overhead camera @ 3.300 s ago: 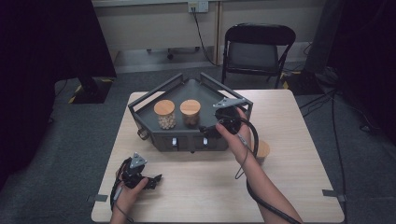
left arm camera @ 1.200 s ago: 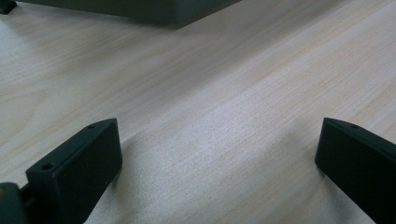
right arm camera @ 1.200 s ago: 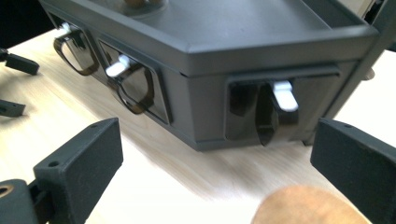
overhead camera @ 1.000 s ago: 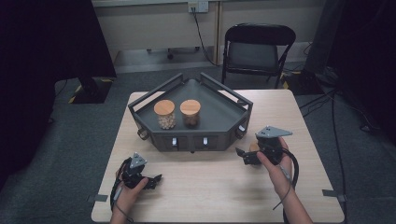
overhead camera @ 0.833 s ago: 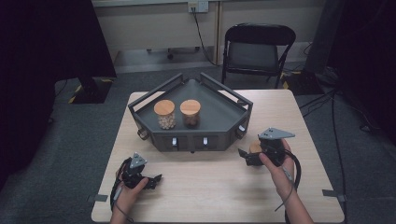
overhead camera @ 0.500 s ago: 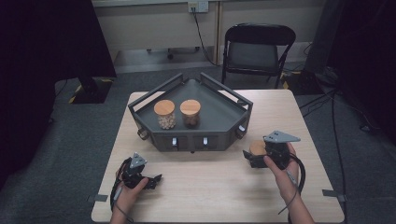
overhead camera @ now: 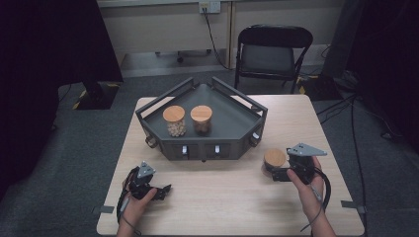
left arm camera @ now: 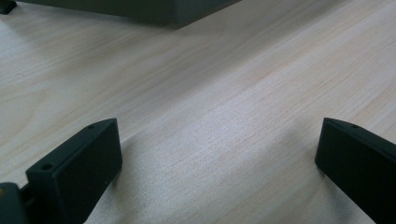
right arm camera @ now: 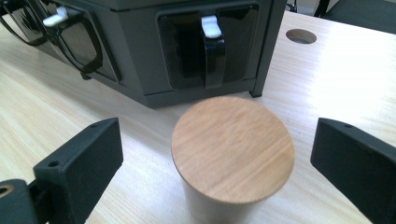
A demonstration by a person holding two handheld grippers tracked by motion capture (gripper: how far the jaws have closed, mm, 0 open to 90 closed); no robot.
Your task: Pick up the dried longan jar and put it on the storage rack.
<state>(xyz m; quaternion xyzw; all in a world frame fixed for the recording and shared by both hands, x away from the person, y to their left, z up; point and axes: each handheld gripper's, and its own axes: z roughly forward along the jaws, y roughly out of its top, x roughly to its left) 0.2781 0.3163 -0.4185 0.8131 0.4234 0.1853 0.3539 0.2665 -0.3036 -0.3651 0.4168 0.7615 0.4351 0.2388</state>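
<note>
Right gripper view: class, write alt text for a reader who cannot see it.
A wooden-lidded jar stands on the pale wooden table between the open black jaws of the right hand-held gripper, untouched by either. Behind it is a dark grey tray with black latches.

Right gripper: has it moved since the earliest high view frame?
Yes. The right gripper has come back from the grey tray to the jar on the table.

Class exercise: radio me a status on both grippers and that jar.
Right hand-held gripper open, straddling wooden-lidded jar. Left hand-held gripper open, idle on table. Nothing blocking.
</note>
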